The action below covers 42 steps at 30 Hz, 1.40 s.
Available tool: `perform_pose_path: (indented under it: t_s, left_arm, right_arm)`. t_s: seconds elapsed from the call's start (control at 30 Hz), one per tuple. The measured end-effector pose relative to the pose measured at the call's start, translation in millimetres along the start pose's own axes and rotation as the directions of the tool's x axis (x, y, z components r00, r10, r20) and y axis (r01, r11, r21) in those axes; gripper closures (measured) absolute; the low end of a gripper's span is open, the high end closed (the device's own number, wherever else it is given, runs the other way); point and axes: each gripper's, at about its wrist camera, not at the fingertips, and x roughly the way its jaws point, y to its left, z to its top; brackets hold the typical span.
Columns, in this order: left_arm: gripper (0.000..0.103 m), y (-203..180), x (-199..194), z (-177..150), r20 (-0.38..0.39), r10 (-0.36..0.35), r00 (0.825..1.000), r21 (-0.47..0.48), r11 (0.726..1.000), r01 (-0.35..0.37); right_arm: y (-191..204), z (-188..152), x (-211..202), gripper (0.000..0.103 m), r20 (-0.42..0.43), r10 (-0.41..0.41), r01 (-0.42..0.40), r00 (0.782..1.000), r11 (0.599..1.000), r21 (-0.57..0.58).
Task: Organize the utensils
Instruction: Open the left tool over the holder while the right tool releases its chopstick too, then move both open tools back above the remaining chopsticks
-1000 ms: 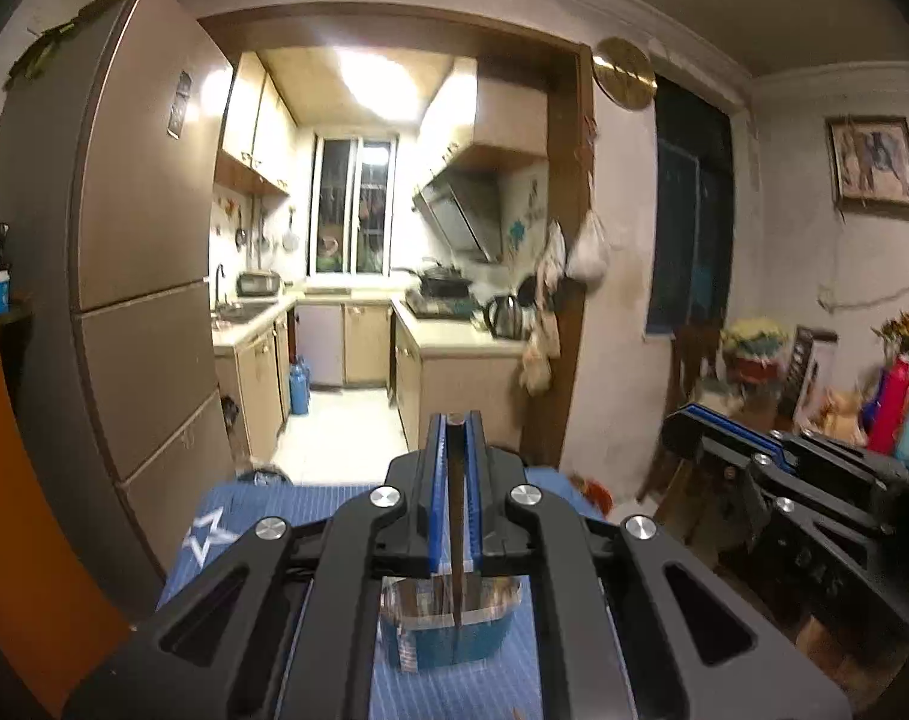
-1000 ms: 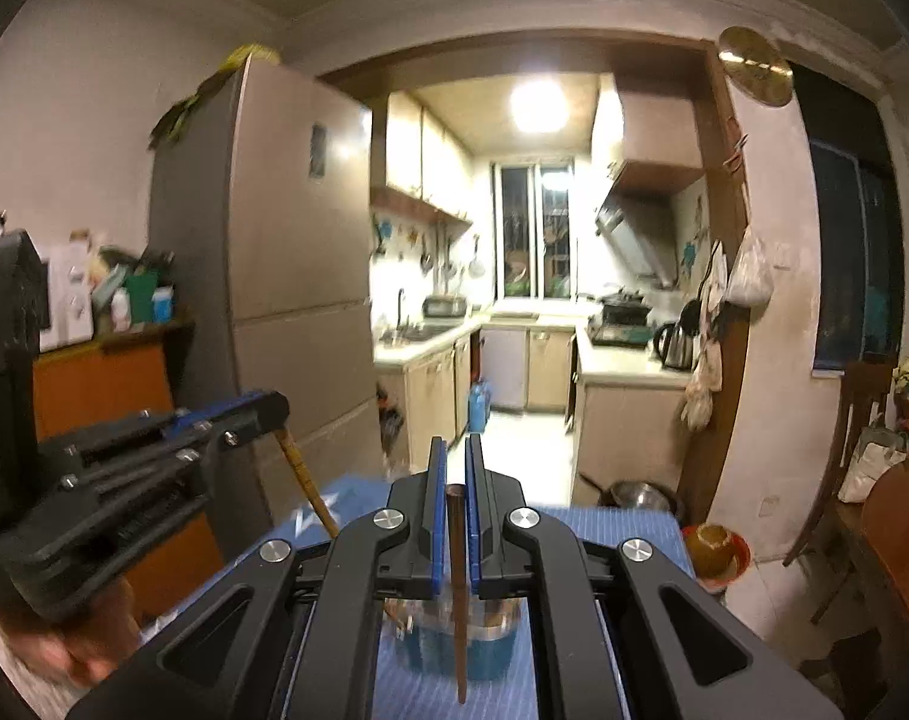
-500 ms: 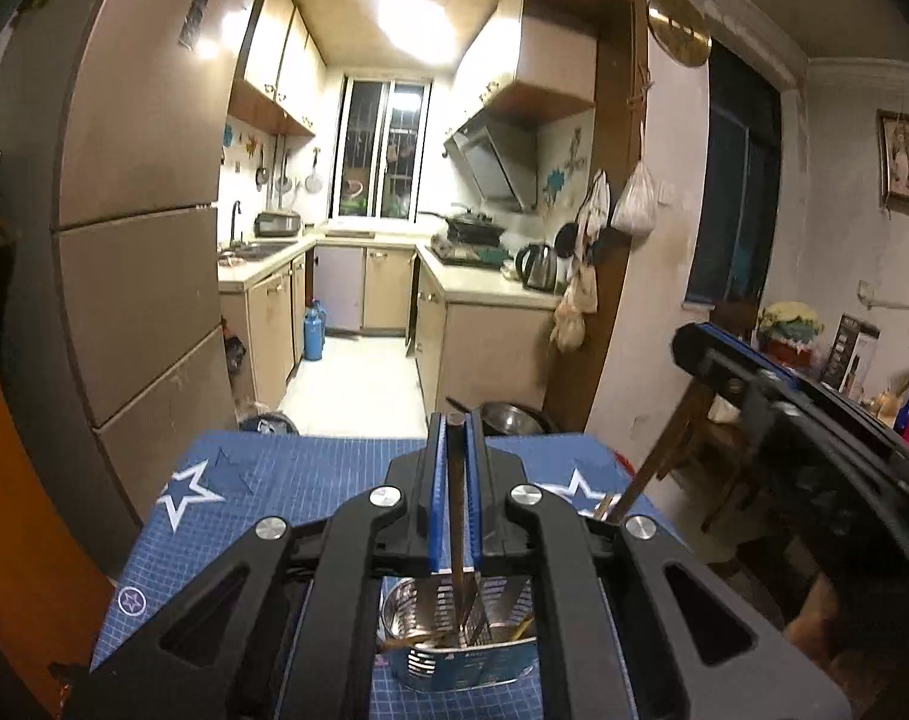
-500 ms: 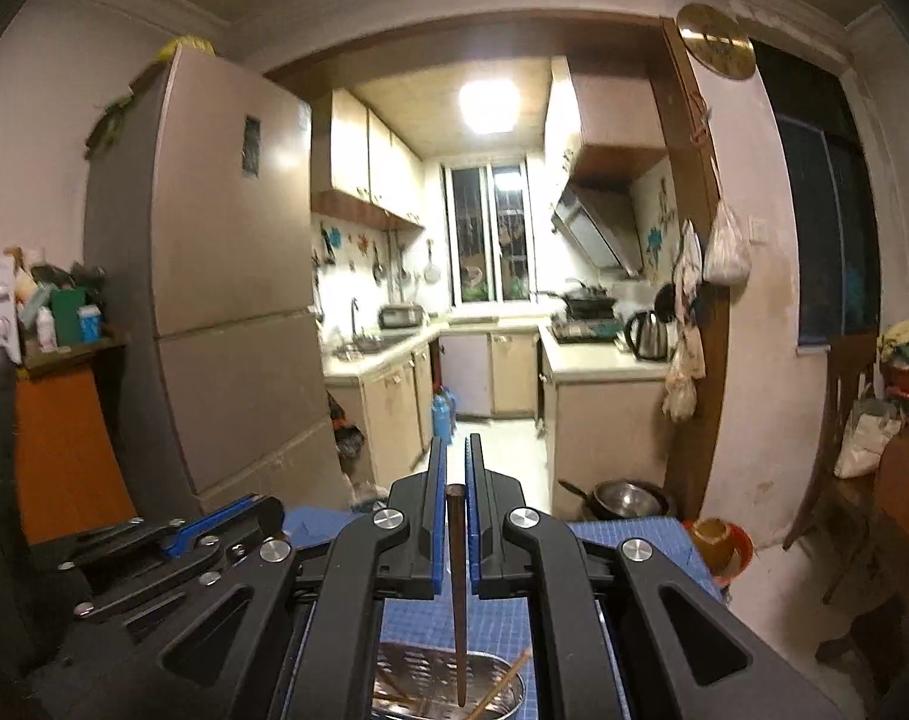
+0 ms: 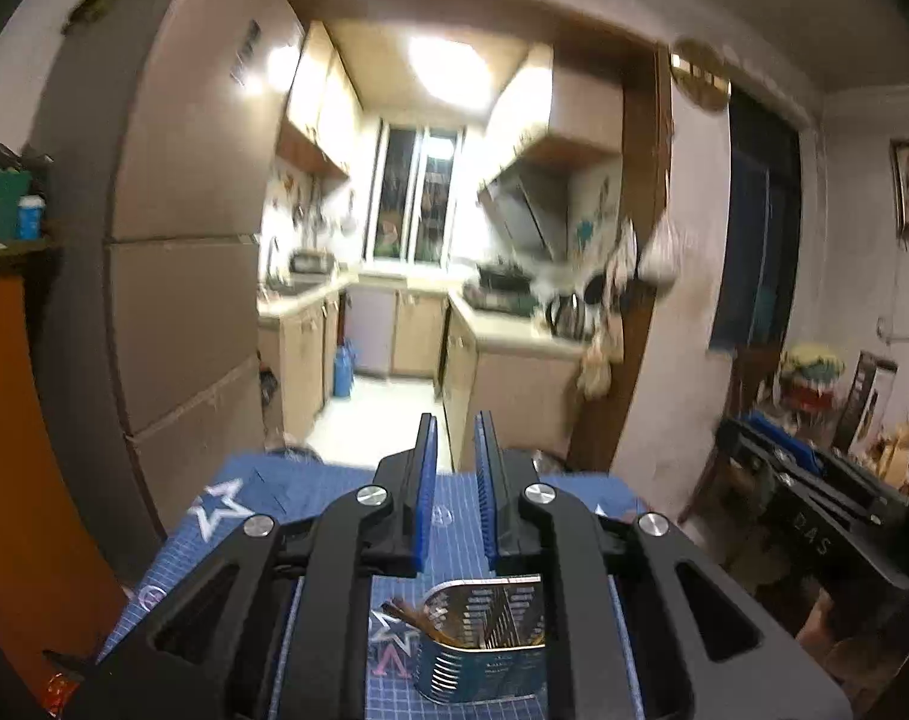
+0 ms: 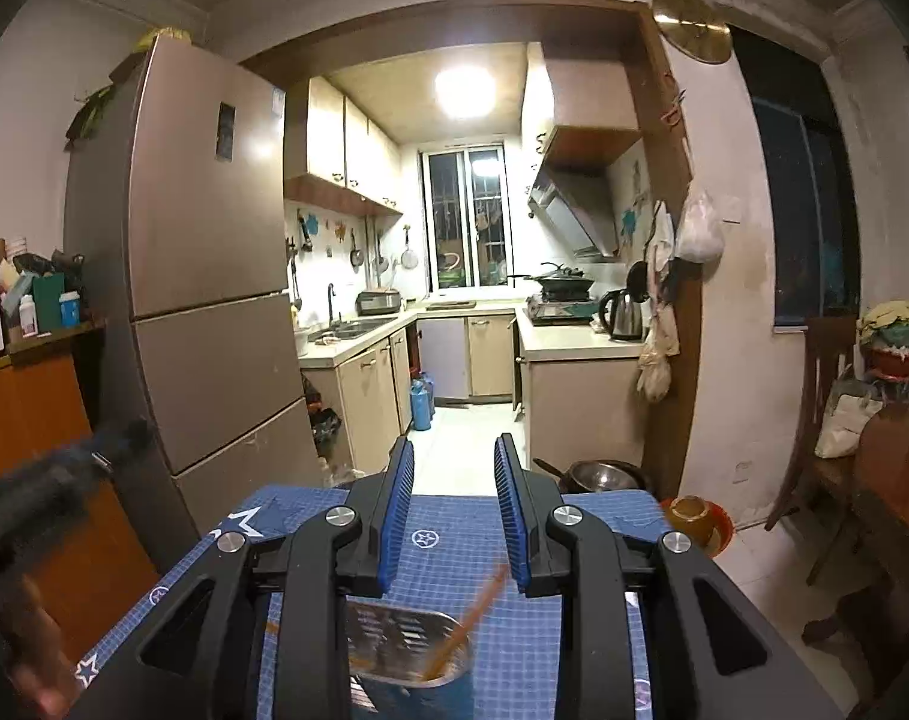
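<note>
A perforated metal utensil holder (image 5: 484, 660) stands on the blue star-print mat (image 5: 262, 510), just below my left gripper (image 5: 454, 420). Its jaws are opening and nothing is between the blue pads. Brown chopsticks (image 5: 406, 609) lie inside the holder. In the right wrist view the same holder (image 6: 406, 648) sits under my right gripper (image 6: 453, 444), whose jaws are opening with nothing between them. A blurred chopstick (image 6: 472, 618) leans in the holder, free of the pads. Each gripper shows in the other's view: the right gripper (image 5: 736, 438) at right, the left gripper (image 6: 124, 438) blurred at left.
A tall fridge (image 6: 214, 300) and an orange cabinet (image 6: 34, 420) stand left of the mat. Beyond the mat's far edge are a metal pot (image 6: 598, 474) and a bowl (image 6: 694, 516) on the floor. A wooden chair (image 6: 826, 468) stands at right.
Both grippers were shut on a chopstick and have sunk toward the holder. Both sets of jaws have since parted, and the chopsticks have dropped into the holder.
</note>
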Motion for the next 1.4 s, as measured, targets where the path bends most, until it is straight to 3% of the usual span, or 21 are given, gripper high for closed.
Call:
perform_pose_path:
  t_s: [0.2, 0.27, 0.33, 0.53, 0.63, 0.73, 0.9, 1.03, 1.13, 1.27, 1.4]
  left_arm:
    - [0.089, 12.6, -70.5, 6.0, 0.122, 0.012, 0.992, 0.023, 1.0, -0.015]
    - [0.068, 18.1, -91.9, -1.2, 0.146, 0.028, 0.989, 0.058, 0.998, -0.037]
    - [0.058, 26.9, -113.6, -12.5, 0.158, 0.036, 0.987, 0.09, 0.995, -0.051]
    - [0.049, 59.4, -164.1, -63.7, 0.099, 0.124, 0.987, 0.175, 0.975, -0.14]
    - [0.049, 75.5, -189.1, -98.2, 0.061, 0.146, 0.987, 0.231, 0.96, -0.156]
    - [0.05, 87.8, -199.7, -137.1, -0.027, 0.206, 0.978, 0.257, 0.947, -0.192]
    - [0.06, 101.2, -213.4, -205.3, -0.174, 0.218, 0.96, 0.247, 0.954, -0.172]
    - [0.066, 98.5, -218.9, -256.9, -0.267, 0.199, 0.943, 0.222, 0.965, -0.141]
    - [0.07, 85.0, -222.5, -286.7, -0.288, 0.183, 0.94, 0.225, 0.967, -0.12]
    - [0.07, 61.8, -225.0, -303.5, -0.277, 0.133, 0.952, 0.245, 0.967, -0.064]
    - [0.07, 50.3, -222.3, -312.1, -0.256, 0.127, 0.958, 0.274, 0.96, -0.054]
  right_arm:
    - [-35.8, -17.2, -63.8, 0.064, 0.027, 0.016, -0.017, 1.0, 0.999, 0.035]
    - [-47.0, -27.6, -88.7, 0.058, 0.027, 0.008, -0.009, 1.0, 0.999, 0.03]
    - [-59.4, -43.1, -115.8, 0.052, 0.017, 0.005, -0.005, 1.0, 0.999, 0.035]
    - [-75.9, -111.4, -189.6, 0.047, -0.071, 0.015, -0.015, 0.997, 1.0, 0.001]
    - [-70.6, -157.1, -220.5, 0.047, -0.115, -0.012, 0.006, 0.993, 0.999, -0.053]
    - [-56.4, -201.7, -241.7, 0.048, -0.147, -0.039, 0.022, 0.988, 0.993, -0.115]
    - [-22.9, -265.8, -268.6, 0.056, -0.206, 0.012, -0.046, 0.978, 0.986, -0.159]
    - [12.2, -300.7, -281.6, 0.076, -0.233, 0.045, -0.09, 0.971, 0.978, -0.186]
    - [36.4, -320.5, -281.9, 0.088, -0.262, 0.066, -0.123, 0.963, 0.971, -0.206]
    - [59.2, -329.4, -273.2, 0.089, -0.269, 0.06, -0.124, 0.961, 0.966, -0.225]
    - [68.1, -336.5, -259.7, 0.088, -0.302, 0.034, -0.102, 0.953, 0.972, -0.211]
